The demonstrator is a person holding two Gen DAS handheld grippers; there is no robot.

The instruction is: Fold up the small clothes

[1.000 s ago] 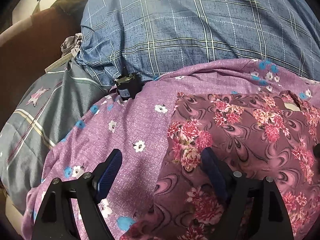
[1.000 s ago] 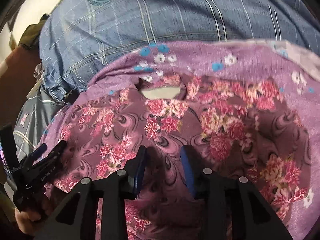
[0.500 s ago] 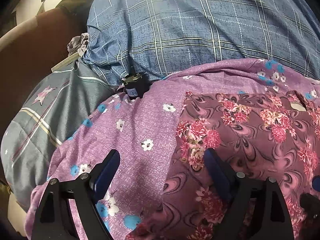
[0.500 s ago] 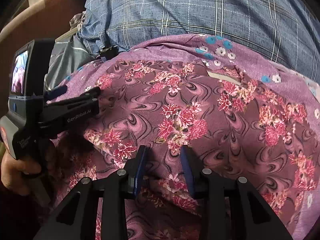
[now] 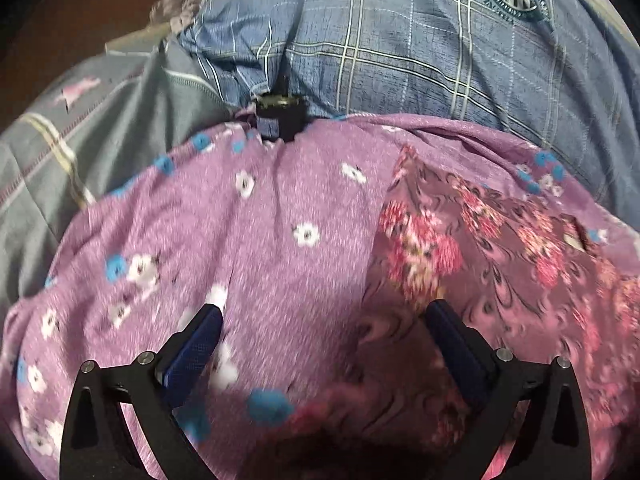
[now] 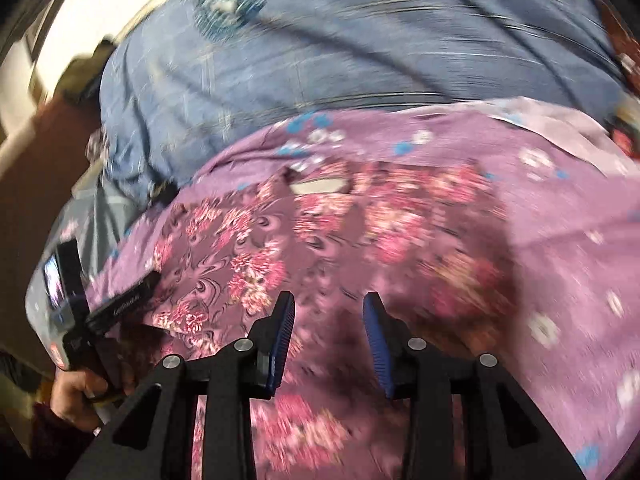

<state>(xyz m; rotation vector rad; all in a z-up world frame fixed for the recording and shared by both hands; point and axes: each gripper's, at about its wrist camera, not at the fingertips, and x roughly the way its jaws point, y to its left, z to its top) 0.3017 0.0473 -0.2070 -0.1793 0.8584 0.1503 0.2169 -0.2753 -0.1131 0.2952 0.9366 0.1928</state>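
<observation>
Folding looks barely begun: left claw is opening, empty, over the floral garment; right claw hangs part-open, apparently empty. Next: pinch an edge.

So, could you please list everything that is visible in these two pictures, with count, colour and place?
Flowered garment: one, maroon with pink flowers, spread on the purple sheet.
Sheet: one, purple with white and blue flowers, under the garment.
Checked pillow: one, blue, behind the sheet.
Grey bedding: one, grey with stripes, far left.
Small black object: one, at the pillow's edge; unclear what.
Left tool: black with blue pads, jaws opening, nothing gripped.
Right tool: black with blue pads, partly open above the garment.
Hand: one, holding the left tool.
</observation>
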